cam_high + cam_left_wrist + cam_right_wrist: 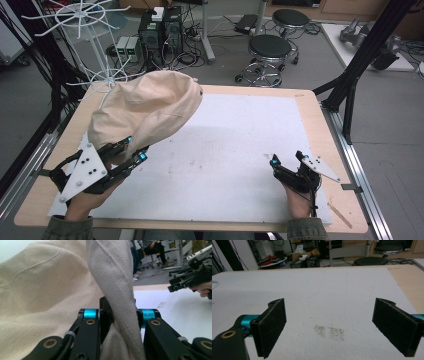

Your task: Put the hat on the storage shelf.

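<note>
The cap (145, 112), a beige cloth one, hangs lifted above the left side of the table (310, 107), its brim pinched between the jaws of the left gripper (134, 150). In the left gripper view the fold of fabric (117, 290) runs up from between the black jaws, which press on it from both sides, while the crown billows to the left. The right gripper (289, 161) rests low over the white mat (225, 145) near the table's right edge, its jaws spread wide with nothing between them; the right gripper view shows the two foam pads (272, 325) well apart above a small dark smudge (329, 331) on the mat.

A white wire rack (80, 20) stands at the far left corner, just behind the cap, and the lift likely aims at hanging the cap on one of its arms, though the cap hides the lower ring. To do that well, the grip should stay firm on the brim, the cap be carried high enough to clear the prongs, and the free gripper be ready to steady the crown.

No bin, box or tray sits on the table.
</note>
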`<state>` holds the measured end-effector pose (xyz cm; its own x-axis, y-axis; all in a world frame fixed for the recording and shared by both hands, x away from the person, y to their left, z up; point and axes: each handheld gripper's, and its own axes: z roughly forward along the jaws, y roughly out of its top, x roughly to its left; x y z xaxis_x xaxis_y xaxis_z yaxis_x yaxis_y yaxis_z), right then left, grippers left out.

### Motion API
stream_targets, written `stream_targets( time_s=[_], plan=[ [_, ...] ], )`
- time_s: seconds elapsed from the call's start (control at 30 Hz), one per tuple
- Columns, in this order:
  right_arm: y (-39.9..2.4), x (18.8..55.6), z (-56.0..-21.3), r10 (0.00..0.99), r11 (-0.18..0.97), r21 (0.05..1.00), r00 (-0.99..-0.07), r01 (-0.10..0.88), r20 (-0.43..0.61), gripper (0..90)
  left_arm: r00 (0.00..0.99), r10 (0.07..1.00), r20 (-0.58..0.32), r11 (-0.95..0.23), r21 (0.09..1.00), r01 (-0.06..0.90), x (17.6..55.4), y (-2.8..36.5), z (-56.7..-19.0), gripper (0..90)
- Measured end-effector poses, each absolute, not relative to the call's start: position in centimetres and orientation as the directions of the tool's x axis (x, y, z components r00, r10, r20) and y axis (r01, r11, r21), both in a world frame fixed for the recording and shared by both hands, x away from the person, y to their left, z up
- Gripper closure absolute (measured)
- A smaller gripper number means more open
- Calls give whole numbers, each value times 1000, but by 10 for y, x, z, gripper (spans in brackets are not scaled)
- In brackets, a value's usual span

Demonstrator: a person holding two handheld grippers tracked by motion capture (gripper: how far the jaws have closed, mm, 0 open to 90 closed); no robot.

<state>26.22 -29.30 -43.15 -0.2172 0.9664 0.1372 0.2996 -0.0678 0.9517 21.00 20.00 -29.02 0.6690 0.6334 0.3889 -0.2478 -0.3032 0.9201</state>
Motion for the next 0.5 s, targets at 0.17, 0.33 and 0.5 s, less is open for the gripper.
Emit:
stream_targets(
  time_s=[0.17, 0.33, 0.5],
  plan=[
    [-294, 263, -432, 965, -64, 952, -224, 299, 135, 111, 648, 635, 420, -321, 907, -273, 209, 202, -268, 764],
    [-293, 263, -432, 964, -72, 950, -225, 303, 144, 111, 629, 639, 444, -322, 896, -306, 209, 205, -241, 764],
    [-293, 263, -432, 963, -73, 950, -228, 304, 147, 111, 590, 659, 467, -325, 884, -336, 215, 213, -211, 764]
  ],
)
